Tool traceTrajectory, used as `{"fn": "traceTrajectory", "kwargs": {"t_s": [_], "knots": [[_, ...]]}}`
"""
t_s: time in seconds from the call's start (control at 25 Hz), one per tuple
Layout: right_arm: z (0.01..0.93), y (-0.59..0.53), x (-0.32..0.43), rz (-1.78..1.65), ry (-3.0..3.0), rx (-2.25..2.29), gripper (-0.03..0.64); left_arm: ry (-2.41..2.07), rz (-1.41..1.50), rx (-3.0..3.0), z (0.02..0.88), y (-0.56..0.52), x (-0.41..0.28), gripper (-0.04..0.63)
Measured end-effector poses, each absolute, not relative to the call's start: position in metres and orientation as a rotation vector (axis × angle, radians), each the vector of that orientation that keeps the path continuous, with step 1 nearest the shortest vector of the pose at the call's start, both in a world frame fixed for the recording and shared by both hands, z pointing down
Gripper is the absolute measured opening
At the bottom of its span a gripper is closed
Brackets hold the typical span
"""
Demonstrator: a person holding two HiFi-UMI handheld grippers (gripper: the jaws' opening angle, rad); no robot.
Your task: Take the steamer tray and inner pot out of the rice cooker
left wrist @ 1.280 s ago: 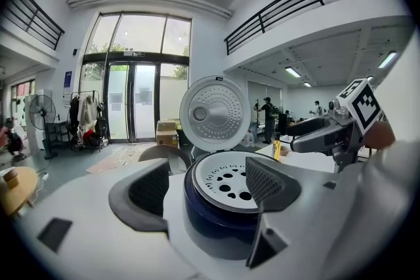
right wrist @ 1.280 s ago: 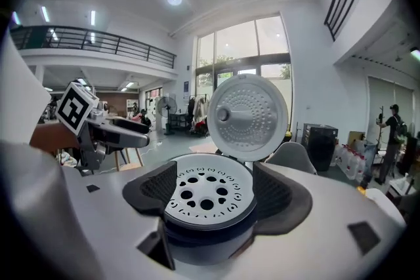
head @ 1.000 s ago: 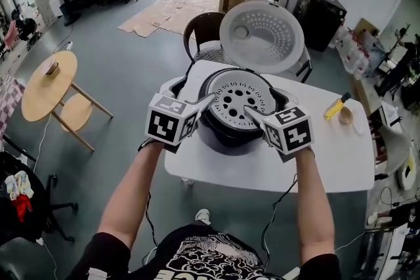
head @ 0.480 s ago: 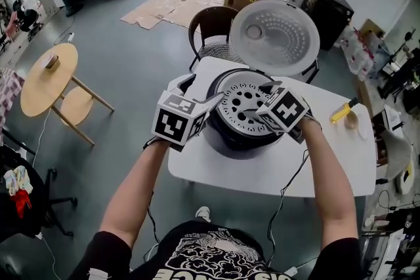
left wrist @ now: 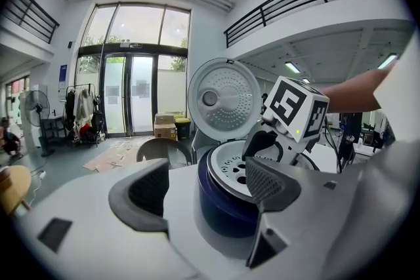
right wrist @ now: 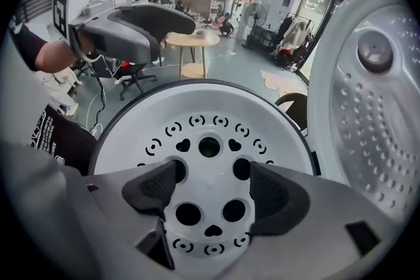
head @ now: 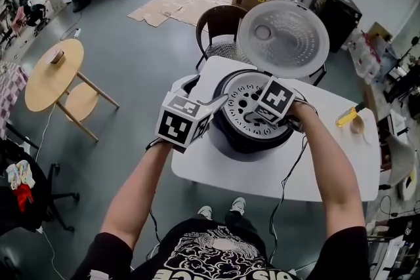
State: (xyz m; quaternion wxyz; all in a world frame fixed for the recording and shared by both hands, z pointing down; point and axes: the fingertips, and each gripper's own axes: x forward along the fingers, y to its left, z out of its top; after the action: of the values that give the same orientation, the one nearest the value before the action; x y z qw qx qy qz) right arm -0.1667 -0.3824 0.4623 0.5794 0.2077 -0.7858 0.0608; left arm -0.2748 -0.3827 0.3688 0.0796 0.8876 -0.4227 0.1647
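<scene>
Rice cooker on the white surface, lid swung up and open at the back. White steamer tray with round and heart-shaped holes sits in the cooker's top, level, filling the opening. Right tongs are over the tray from the right side, jaws apart, the tray's middle holes showing between them; contact with the tray can't be told. Left tongs are at the cooker's left side, jaws apart, the dark cooker wall and tray rim seen between them in the left gripper view, nothing clamped. Yellow item lies on the surface's right end, well apart from the cooker. Dark chair stands behind the surface.
</scene>
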Motion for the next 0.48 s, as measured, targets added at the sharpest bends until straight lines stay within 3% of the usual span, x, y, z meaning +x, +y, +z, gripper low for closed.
{"fn": "traceTrajectory", "kwargs": {"t_s": [0.28, 0.48], "knots": [[0.476, -0.384, -0.168, 0.200, -1.770, 0.375, 0.367, -1.303, 0.523, 2.636, 0.374, -0.382, -0.277, 0.357], [0.487, -0.378, -0.167, 0.249, -1.725, 0.300, 0.310, -1.356, 0.509, 2.611, 0.371, -0.381, -0.273, 0.357]]}}
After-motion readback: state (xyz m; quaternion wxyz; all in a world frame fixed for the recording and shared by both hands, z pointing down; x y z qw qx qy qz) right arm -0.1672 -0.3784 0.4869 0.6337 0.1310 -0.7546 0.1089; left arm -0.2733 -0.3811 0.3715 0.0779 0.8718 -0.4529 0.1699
